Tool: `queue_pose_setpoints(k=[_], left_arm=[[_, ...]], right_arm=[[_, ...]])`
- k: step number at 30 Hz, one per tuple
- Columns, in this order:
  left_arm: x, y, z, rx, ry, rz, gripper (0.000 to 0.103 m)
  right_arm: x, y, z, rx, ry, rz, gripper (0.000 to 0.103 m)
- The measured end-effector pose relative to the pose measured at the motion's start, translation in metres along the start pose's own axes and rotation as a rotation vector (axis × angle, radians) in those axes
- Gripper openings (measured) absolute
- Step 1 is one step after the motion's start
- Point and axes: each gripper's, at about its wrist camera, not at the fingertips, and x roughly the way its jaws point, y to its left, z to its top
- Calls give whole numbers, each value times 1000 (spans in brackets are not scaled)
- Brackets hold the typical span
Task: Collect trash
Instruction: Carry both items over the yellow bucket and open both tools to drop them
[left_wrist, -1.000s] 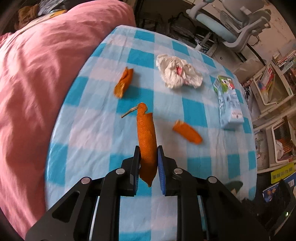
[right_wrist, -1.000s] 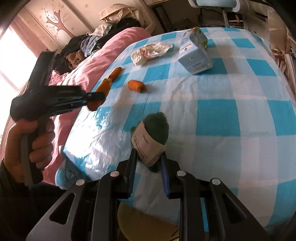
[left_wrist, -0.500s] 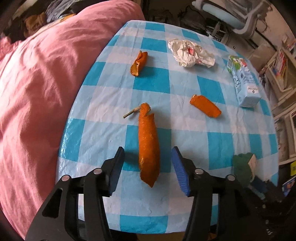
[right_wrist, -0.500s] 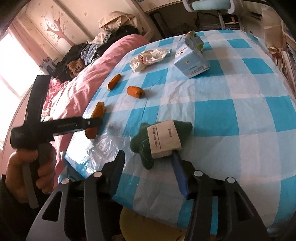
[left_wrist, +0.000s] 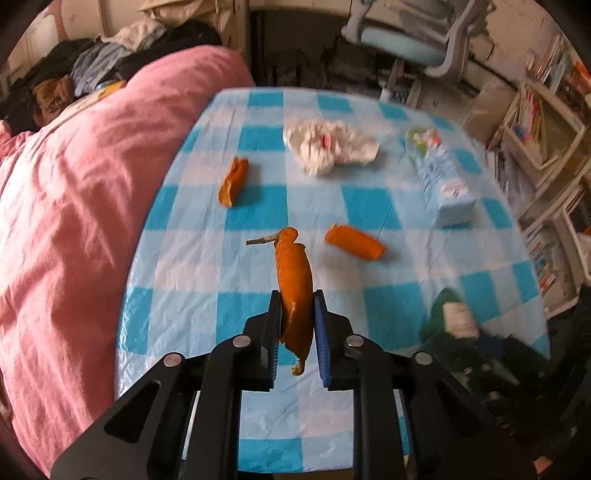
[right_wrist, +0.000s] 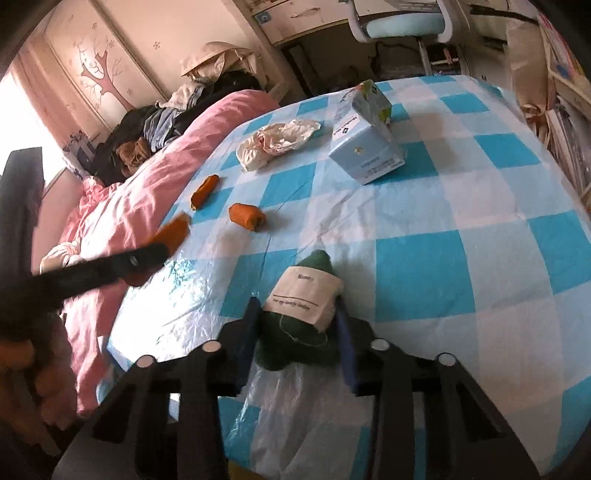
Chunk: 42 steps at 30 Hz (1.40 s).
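1. Left tool (left_wrist: 297, 325): half a second ago spread around the orange peel (left_wrist: 294, 284); now pinching it, lower centre of frame.
2. Right tool (right_wrist: 297, 332): likewise re-closed on the green labelled item (right_wrist: 299, 328); contact looks likely.
3. Consequence: both pieces are probably ready for disposal.
4. Bench (left_wrist: 207, 273): two peels, wrapper and carton remain.
5. No bin is visible; right-view left tool is blurred.

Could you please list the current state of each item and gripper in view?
left gripper: shut on long orange peel, lifted off the table
right gripper: shut on green cloth item
two short peels: lying loose on the tablecloth
crumpled wrapper: lying on the cloth
milk carton: on its side
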Motion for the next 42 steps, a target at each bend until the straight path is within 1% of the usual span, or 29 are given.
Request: queue_pose_setpoints(k=[4, 8, 12, 17, 21, 24, 25, 26, 29, 34, 37, 39, 42], left_arm=[[-10, 3, 5, -27, -46, -25, 15], [-18, 8, 5, -51, -62, -44, 15], [-21, 10, 3, -62, -69, -53, 15], [-26, 9, -1, -55, -78, -55, 15], [-30, 8, -9, -57, -78, -56, 15], [-32, 5, -17, -50, -76, -56, 15], [-33, 4, -20, -49, -75, -56, 15], [-34, 3, -22, -49, -74, -56, 15], [-37, 2, -31, -50, -72, -58, 15], [-41, -2, -46, -42, -62, -58, 15], [-42, -7, -58, -22, -45, -57, 15], [-42, -13, -69, 1, -28, -54, 15], [-42, -28, -94, 58, 15, -50, 15]], right_arm=[[-6, 2, -2, -19, -8, 11, 34], [-18, 14, -7, -67, -28, 64, 34], [-25, 32, -19, -134, -9, 107, 34], [-37, 57, -55, -254, 62, 145, 34], [-43, 76, -89, -366, 131, 152, 34], [-42, 84, -104, -412, 174, 153, 34], [-40, 86, -110, -431, 205, 152, 35], [-38, 87, -115, -443, 224, 145, 39], [-38, 84, -121, -446, 242, 112, 45], [-51, 72, -114, -385, 193, 94, 48], [-63, 63, -110, -348, 144, 72, 52], [-70, 57, -106, -318, 109, 60, 53], [-81, 46, -96, -248, 45, 46, 56]])
